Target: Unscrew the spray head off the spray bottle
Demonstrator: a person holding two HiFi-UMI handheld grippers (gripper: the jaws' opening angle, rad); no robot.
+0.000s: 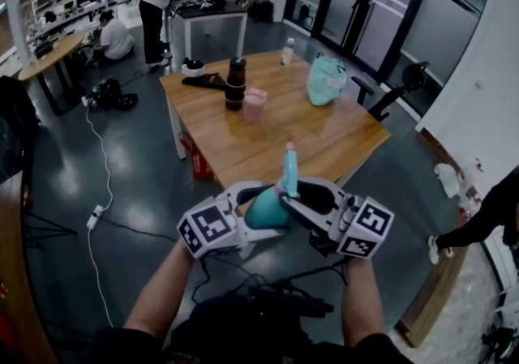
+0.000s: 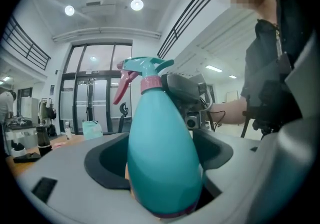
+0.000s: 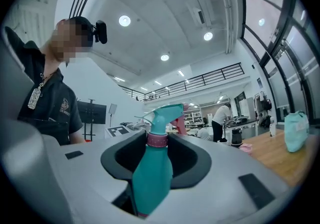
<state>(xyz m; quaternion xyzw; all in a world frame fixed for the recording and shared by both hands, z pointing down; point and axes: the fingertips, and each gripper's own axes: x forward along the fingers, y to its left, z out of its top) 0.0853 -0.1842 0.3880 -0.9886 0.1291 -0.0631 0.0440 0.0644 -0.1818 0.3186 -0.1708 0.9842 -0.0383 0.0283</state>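
Head view shows us both tools held up over the dark floor (image 1: 122, 160). Far on the left, a white cable (image 1: 101, 184) lies on that floor. Next comes our left tool (image 1: 258, 208). It is closed around the fat body of the teal spray bottle (image 1: 264, 211). The bottle is up in the air between our two tools and stands nearly upright. Its spray head (image 1: 289, 166) pokes up above the tools and sits on top of the bottle. On the right, our right tool (image 1: 300, 194) reaches in from the other side and grips the spray head low down.

Behind the tools is a wooden worktop (image 1: 324, 139). On it, from left to right, we see a flat black thing (image 1: 203, 80), a dark flask (image 1: 235, 83), a pink cup (image 1: 255, 103), a small clear bottle (image 1: 287, 51) and a teal bag (image 1: 326, 80).

Left gripper view shows the bottle's body filling the gap between the left tool's jaws, with both sides pressed on it. The pink trigger (image 2: 122, 88) points left. A pink ring (image 2: 151, 84) goes around the neck, and a grey jaw of the right tool touches it from the right.

Right gripper view shows the pink ring between the tips of the right tool's jaws. The jaws curve in and touch the ring on both sides, and the bottle hangs down below them.
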